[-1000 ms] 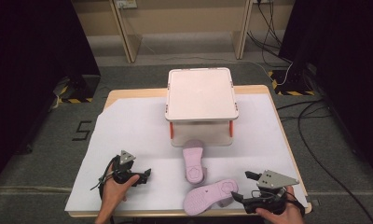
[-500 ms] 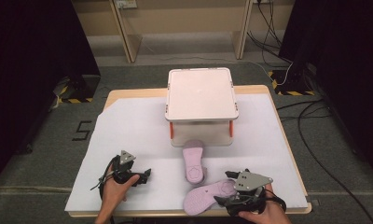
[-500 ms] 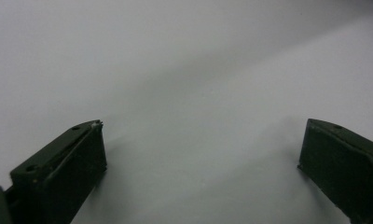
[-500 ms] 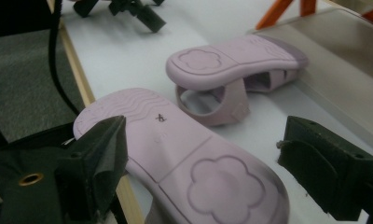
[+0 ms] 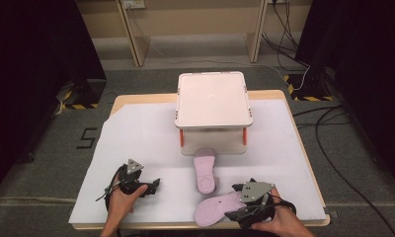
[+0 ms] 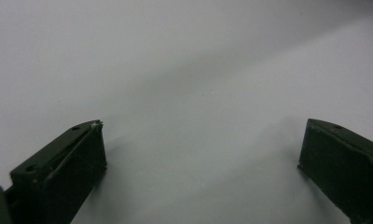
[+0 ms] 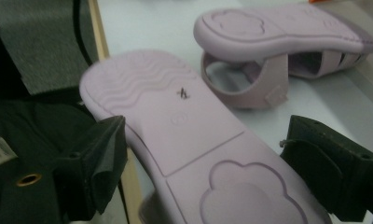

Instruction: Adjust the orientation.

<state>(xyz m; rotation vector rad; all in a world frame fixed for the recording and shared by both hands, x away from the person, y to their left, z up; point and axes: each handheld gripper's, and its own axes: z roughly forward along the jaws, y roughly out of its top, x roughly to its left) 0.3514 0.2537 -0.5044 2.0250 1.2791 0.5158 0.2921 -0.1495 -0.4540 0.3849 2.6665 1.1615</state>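
High view: a tabletop (image 5: 284, 98) under a white sheet (image 5: 136, 143) carries a white two-tier rack (image 5: 213, 98) with orange posts, standing at the middle toward the far edge. Two lilac sandals lie sole-up in front of it. The far sandal (image 5: 205, 173) points its toe under the rack's lower tier; the near sandal (image 5: 217, 208) lies crosswise by the near edge, its heel end close to the first.

Near the near right corner, the right gripper (image 5: 235, 213) sits at the near sandal, jaws spread wide to either side of it. Right gripper view shows the near sandal's (image 7: 175, 126) sole running between the two apart jaws, neither pad clearly pressing it, and its toe overhanging the tabletop's wooden edge (image 7: 98, 37); the other sandal (image 7: 278, 42) rests just beyond.

Toward the near left corner the left gripper (image 5: 153, 185) rests low over bare sheet, jaws wide apart with plain sheet (image 6: 198, 93) between them. Open sheet spans the left half and the right side beside the rack.
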